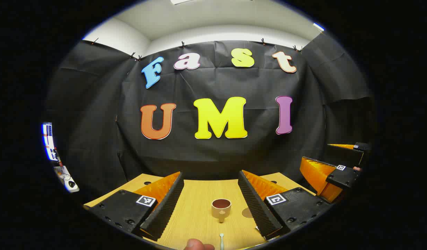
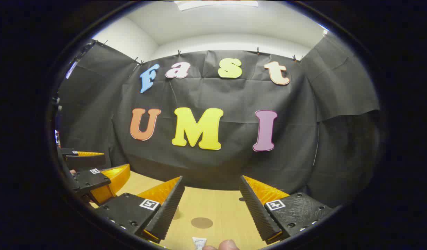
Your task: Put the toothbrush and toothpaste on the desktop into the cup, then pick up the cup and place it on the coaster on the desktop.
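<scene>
Bright, even light is coming from ceiling panels (image 1: 180, 1) overhead in both views. The worktop (image 1: 199, 208) is glowing warmly without glare, and the cup (image 1: 221, 207) is casting only a faint, soft shadow. The black cloth wall (image 2: 213, 93) is soaking up light and staying dim. Fisheye distortion is bending straight lines near the edges, where detail is darkening and smearing. The centres are staying sharp.

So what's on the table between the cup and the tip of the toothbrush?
Nothing. In the left gripper view, only bare wooden desktop lies between the cup and the toothbrush tip nearer the camera.
</scene>
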Demonstrator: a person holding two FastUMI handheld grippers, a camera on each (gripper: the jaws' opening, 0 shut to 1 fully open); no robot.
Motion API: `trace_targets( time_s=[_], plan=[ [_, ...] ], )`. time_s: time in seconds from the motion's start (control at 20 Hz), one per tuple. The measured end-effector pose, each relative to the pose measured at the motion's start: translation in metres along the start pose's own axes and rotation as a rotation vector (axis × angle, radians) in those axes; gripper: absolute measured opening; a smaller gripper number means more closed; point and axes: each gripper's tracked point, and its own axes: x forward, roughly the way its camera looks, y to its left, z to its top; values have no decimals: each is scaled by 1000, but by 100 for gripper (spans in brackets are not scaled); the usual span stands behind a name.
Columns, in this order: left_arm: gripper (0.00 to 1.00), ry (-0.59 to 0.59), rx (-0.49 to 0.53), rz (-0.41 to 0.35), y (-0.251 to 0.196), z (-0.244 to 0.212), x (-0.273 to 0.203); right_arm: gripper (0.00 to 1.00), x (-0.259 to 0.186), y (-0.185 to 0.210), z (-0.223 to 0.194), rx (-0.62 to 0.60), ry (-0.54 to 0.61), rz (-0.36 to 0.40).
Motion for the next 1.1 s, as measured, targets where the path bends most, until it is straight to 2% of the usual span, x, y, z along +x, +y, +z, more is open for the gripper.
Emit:
trace_targets(
  time_s=[0.05, 0.1, 0.25, 1.1],
  plan=[
    [99, 1, -1, 1, 0, -1, -1, 97, 0, 0, 0, 1, 1, -2],
    [99, -2, -1, 2, 0, 0, -2, 95, 0, -1, 0, 3, 0, -6],
    [99, -6, 1, 0, -2, 1, -4, 97, 0, -1, -1, 14, 6, -19],
    [99, -8, 29, 0, -9, 4, -3, 95, -1, -1, -7, 70, 26, -49]
  ],
)
